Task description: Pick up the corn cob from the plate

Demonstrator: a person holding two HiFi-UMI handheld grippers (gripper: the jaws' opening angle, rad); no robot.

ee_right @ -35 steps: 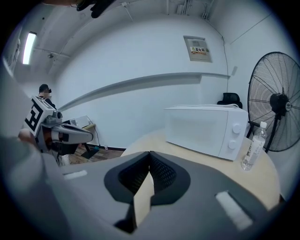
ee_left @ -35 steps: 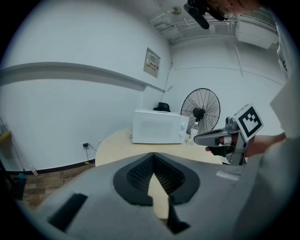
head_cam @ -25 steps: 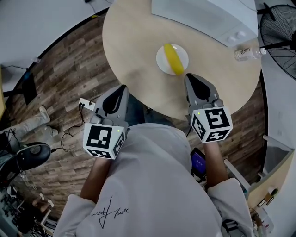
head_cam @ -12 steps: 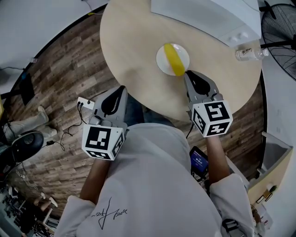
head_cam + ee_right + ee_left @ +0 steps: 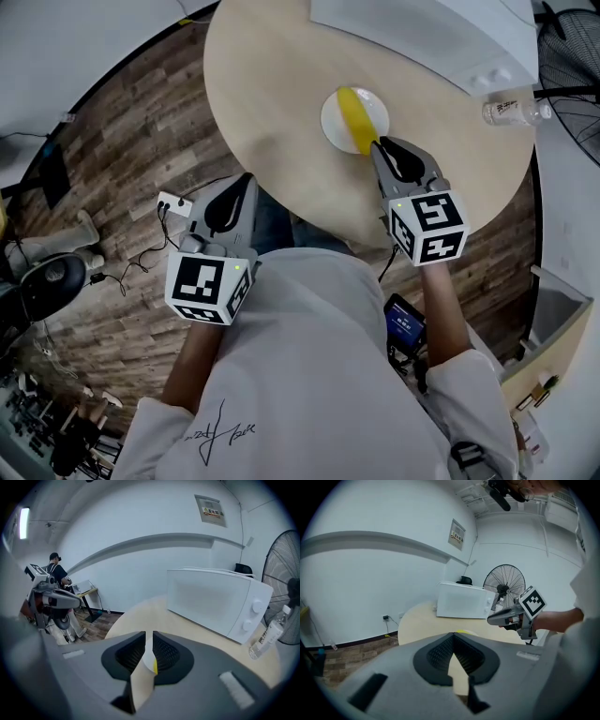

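Reaching forward and down across the round table (image 5: 272,84) since a second ago, the right gripper (image 5: 377,145) now has its tips at the near rim of the white plate (image 5: 330,117), just at the near end of the corn cob (image 5: 354,120). Its jaws have just been opening and stand a narrow slit apart, gripping nothing; in the right gripper view a sliver of plate and the cob's yellow end show through that gap, beyond the pads. The corn cob lies across the plate, which sits near the middle of the table. The left gripper (image 5: 248,176) has hardly shifted and hangs off the table's near edge over the wood floor (image 5: 141,141), its jaw tips meeting and empty. A white microwave (image 5: 422,37) stands at the table's far side, a clear water bottle (image 5: 511,111) lies near the right edge, and a standing fan (image 5: 572,66) rises beyond it.
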